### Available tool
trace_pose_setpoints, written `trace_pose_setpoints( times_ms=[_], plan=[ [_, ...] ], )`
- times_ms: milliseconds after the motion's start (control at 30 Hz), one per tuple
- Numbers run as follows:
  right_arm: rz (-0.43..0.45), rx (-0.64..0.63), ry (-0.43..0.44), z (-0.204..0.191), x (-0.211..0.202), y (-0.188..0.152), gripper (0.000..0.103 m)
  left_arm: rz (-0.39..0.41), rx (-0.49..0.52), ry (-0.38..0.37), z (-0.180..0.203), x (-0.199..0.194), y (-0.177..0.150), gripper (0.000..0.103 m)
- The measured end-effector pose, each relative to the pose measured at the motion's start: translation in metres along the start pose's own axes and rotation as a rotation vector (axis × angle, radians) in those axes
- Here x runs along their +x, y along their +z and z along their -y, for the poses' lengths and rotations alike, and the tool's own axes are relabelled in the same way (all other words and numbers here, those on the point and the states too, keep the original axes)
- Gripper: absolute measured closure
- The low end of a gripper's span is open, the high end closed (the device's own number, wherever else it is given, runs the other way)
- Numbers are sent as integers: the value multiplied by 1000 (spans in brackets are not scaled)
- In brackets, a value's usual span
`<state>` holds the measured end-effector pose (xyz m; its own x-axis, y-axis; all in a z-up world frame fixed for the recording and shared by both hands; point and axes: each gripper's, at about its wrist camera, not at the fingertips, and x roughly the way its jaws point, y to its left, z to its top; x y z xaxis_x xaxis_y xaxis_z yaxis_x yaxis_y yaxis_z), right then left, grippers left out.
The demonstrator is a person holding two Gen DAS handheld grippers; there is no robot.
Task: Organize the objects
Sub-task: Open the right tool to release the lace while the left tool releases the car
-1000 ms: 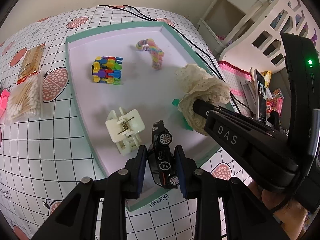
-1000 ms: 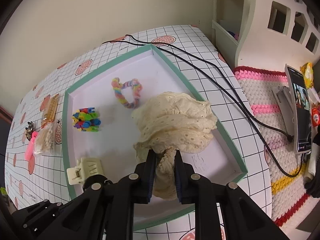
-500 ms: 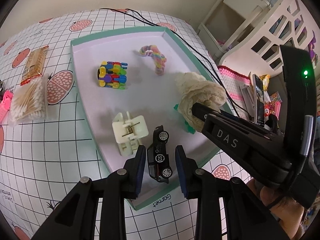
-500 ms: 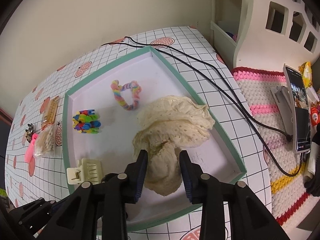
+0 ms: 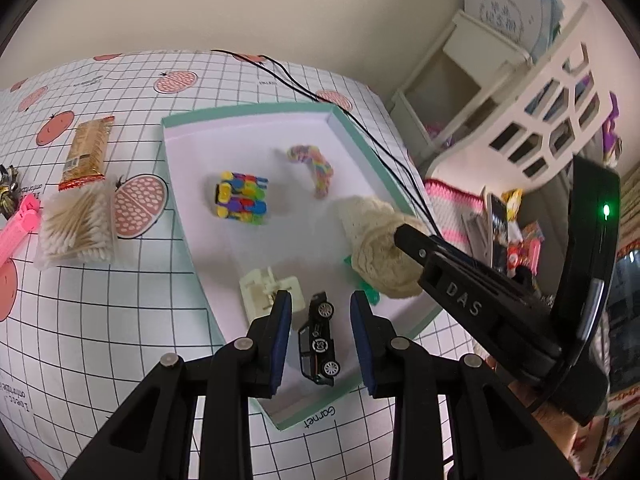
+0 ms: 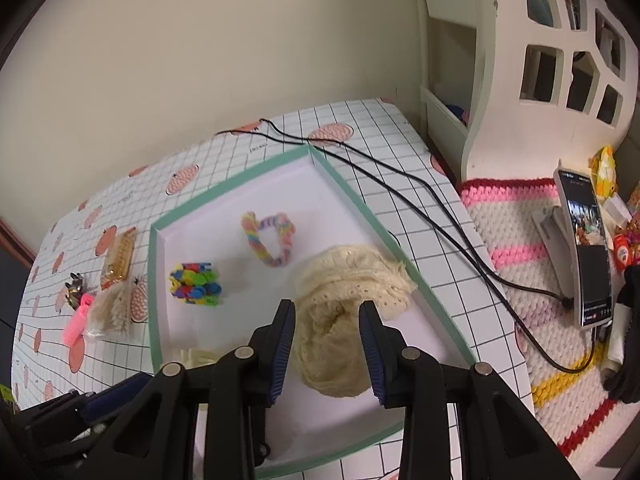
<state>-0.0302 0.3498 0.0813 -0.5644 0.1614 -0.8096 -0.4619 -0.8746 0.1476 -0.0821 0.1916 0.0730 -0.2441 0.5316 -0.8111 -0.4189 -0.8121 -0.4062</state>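
In the near corner of the tray (image 5: 362,136), a black toy car (image 5: 319,338) lies on the pale floor, its long axis running near to far with a slight lean to the right at the far end; it appears tipped onto its side, wheels facing right. The left gripper (image 5: 319,316) hangs above it with jaws spread wide, either side of the car and clear of it, holding nothing. Just left of the car sits a cream hair clip (image 5: 266,290), partly behind the left finger. To the right, a cream lace cloth (image 6: 340,320) is heaped against the tray's right wall, elongated near to far, with a green item (image 5: 370,294) showing under its near edge. The right gripper (image 6: 327,344) has its jaws wide apart, straddling the near end of the cloth without gripping it. Farther in the tray lie a multicoloured block toy (image 5: 240,198) and a rainbow loop (image 6: 270,240). Left of the tray, on the gridded table (image 5: 100,320), are a cotton-swab pack (image 5: 76,226), a snack bar (image 5: 86,152) and a pink clip (image 5: 18,228). Two black cables (image 6: 400,184) run along the tray's right side.
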Motion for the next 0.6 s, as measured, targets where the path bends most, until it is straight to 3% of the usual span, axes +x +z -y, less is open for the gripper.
trace_pose_setpoints(
  times_ms=[333,600],
  plan=[
    [24,-34,26,-8,-4,0,67,76,-103,68,-35,-19,11,72],
    [21,-80,28,-20,-2,-2,67,97,-195,135,-64,-25,15,60]
  ],
)
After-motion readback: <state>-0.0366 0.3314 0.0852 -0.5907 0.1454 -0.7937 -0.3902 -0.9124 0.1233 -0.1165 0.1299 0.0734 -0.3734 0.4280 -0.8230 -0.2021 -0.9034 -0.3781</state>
